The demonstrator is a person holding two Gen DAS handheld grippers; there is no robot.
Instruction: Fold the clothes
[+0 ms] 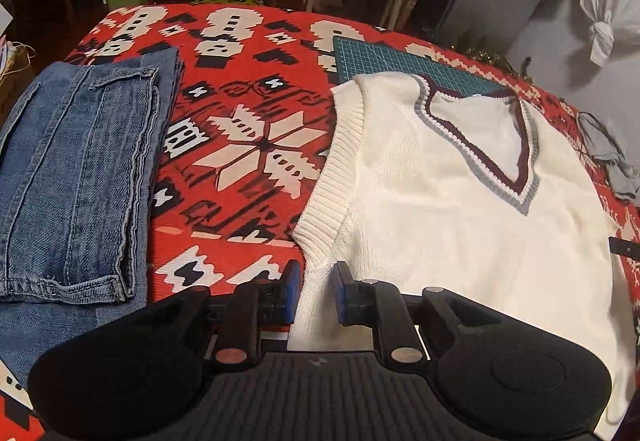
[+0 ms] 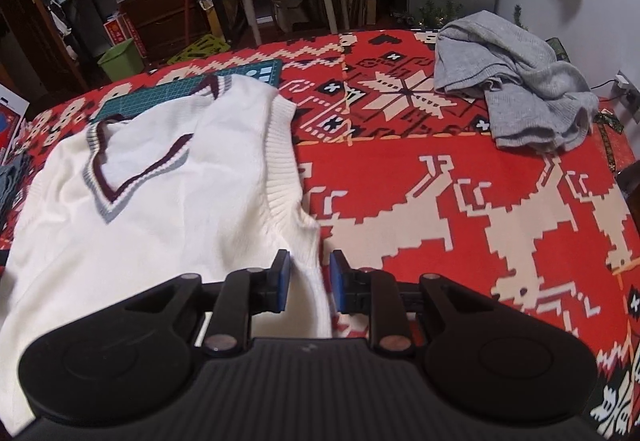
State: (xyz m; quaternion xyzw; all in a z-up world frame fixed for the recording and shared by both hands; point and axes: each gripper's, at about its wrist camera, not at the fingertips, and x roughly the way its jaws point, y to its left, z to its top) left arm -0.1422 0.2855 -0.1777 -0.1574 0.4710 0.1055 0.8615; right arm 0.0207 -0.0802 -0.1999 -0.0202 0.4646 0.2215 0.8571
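Both tongs, left [image 1: 318, 287] and right [image 2: 309, 277], hover spread, straddling opposite vest [image 1: 460, 225] side edges.

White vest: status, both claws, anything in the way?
Left claw open, straddling left side edge of white knit V-neck vest. Right claw open at its right edge. Vest flat, unfolded. Folded blue jeans and crumpled grey garment lie clear.

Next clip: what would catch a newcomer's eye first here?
The cream knitted V-neck vest with maroon and grey trim lies flat mid-table on the red patterned tablecloth. The left hand-held gripper and right hand-held gripper straddle its two side edges, jaws apart. Folded blue denim jeans sit left; a crumpled grey garment lies far right.
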